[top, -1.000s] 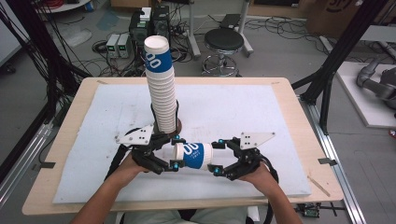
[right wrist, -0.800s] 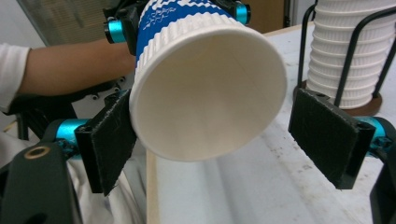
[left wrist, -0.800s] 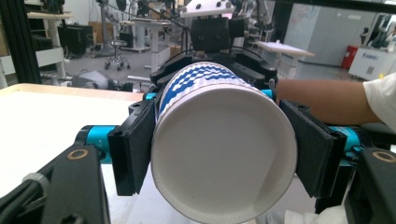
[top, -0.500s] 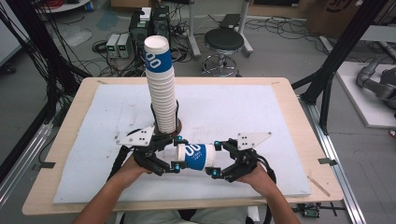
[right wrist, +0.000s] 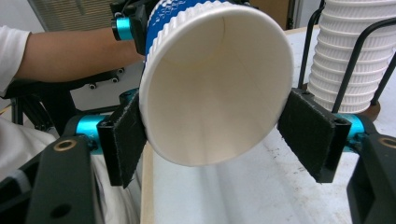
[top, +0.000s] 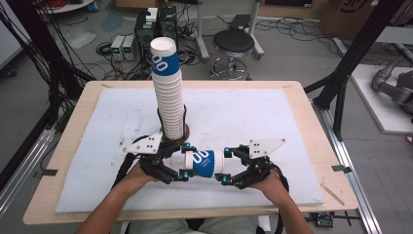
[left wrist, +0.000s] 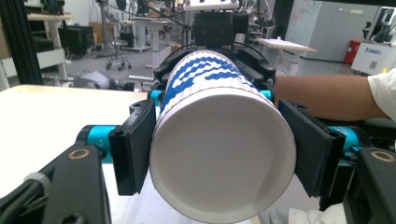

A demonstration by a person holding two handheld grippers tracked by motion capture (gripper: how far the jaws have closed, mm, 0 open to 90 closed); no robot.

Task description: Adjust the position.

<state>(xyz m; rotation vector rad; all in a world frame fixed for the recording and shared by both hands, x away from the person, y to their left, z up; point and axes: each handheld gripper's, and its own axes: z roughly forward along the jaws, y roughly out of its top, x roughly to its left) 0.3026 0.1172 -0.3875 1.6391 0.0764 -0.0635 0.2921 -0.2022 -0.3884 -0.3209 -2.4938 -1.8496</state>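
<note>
A white ribbed paper cup with a blue patterned band (top: 202,163) lies on its side in the air between the two tools, low over the white padded mat (top: 272,122) near the middle of the table's near edge, its long axis running left to right along that edge. The left gripper (top: 174,165) has its black padded jaws either side of the cup's closed base end; in the left gripper view the flat white bottom of the cup (left wrist: 223,156) faces the camera, the left pad looks pressed against the wall and the right pad sits at or just off it, so it reads as pinching the cup, though I cannot be sure of firm contact on both sides. The right gripper (top: 233,168) meets the open rim end; in the right gripper view the mouth (right wrist: 217,84) gapes toward the camera, one pad touches the rim and the other stands clear with a visible gap, so those jaws are spread around it rather than clamped. Both hands are equally near. Just behind, toward the middle of the mat, a tall stack of white ribbed paper cups (top: 168,92) rises from a black wire holder on a round brown base (top: 181,130), a blue-banded cup topping it.
</note>
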